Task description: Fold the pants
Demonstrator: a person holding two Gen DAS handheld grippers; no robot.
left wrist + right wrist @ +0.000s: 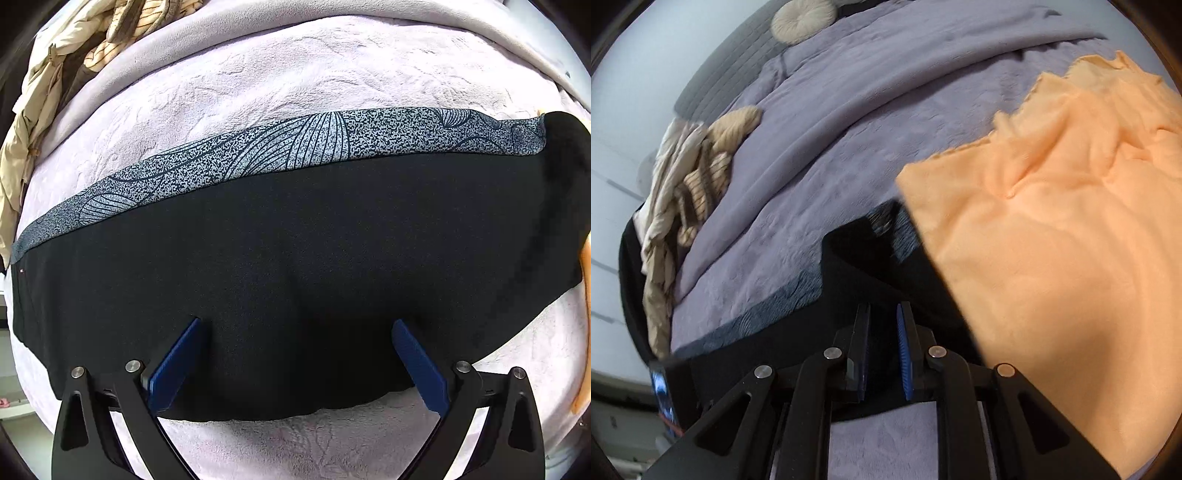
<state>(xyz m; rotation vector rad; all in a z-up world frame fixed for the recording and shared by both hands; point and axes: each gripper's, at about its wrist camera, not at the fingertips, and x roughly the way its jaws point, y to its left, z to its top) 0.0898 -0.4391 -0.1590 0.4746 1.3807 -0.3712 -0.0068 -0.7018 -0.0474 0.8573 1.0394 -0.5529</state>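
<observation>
Left gripper [295, 328] gapes wide over the black pants [295, 258] mid-frame, while the right gripper [882, 314] has nearly closed, pinching their fabric.

This is a bedroom in a home: a wide bed covered by a plush lilac embossed blanket [820, 155], a round cream tufted cushion [803, 18] against a grey quilted headboard [713, 81], and a heap of beige and striped clothes [687, 184] at the bed's edge.
</observation>
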